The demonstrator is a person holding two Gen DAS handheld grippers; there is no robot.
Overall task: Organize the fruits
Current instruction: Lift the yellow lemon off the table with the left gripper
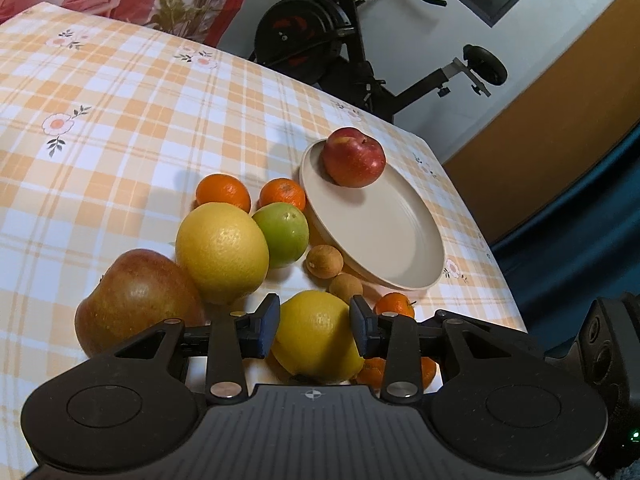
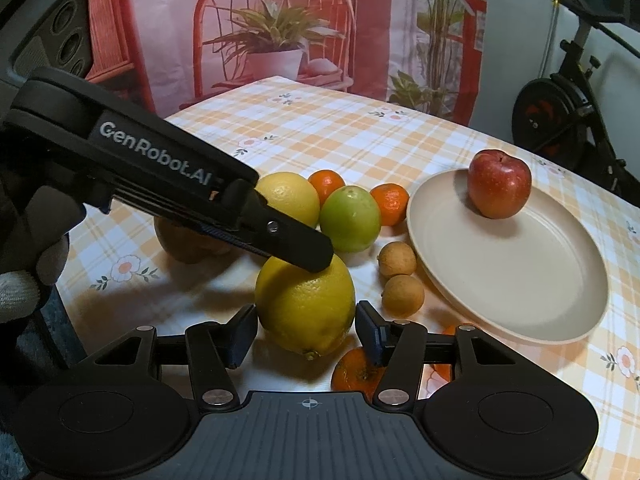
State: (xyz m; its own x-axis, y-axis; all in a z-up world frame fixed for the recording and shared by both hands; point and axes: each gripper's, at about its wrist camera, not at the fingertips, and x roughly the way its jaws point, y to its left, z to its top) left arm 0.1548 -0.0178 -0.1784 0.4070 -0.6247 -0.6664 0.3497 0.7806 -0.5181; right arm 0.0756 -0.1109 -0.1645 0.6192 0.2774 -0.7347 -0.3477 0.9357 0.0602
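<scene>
Left claw (image 1: pixel 314 302) is down on the lemon (image 1: pixel 316 336), at the near edge of the desk (image 1: pixel 120 100) with its orange-checked cloth. A pad sits against each flank, so the claw is clenched on the lemon, and the lemon rests on the cloth. From the right wrist view the left claw (image 2: pixel 316 256) slants in from the left, its tip over the top of the lemon (image 2: pixel 306 320), with a gloved hand (image 2: pixel 24 280) behind it.

Right claw (image 2: pixel 305 311) hangs just short of the same lemon. It is released, with its fingers spread and nothing between them.

The plate (image 1: pixel 400 240) lies right of the fruit pile. A single red apple (image 1: pixel 354 158) sits on its far rim, and the rest of the dish is bare.

Two small brown fruits (image 1: pixel 325 262) sit side by side, just left of the plate's near edge. Beyond the lemon are a bigger yellow citrus (image 1: pixel 222 252) and a green fruit (image 1: pixel 282 234), touching each other. Two mandarins (image 1: pixel 223 194) sit behind them, the right-hand one close against the plate. A big red-and-yellow fruit (image 1: pixel 136 300) lies at the near left, pressed against the yellow citrus. Another mandarin (image 1: pixel 394 306) peeks out at the lemon's right. An exercise bike (image 1: pixel 320 32) stands past the desk's far edge.
</scene>
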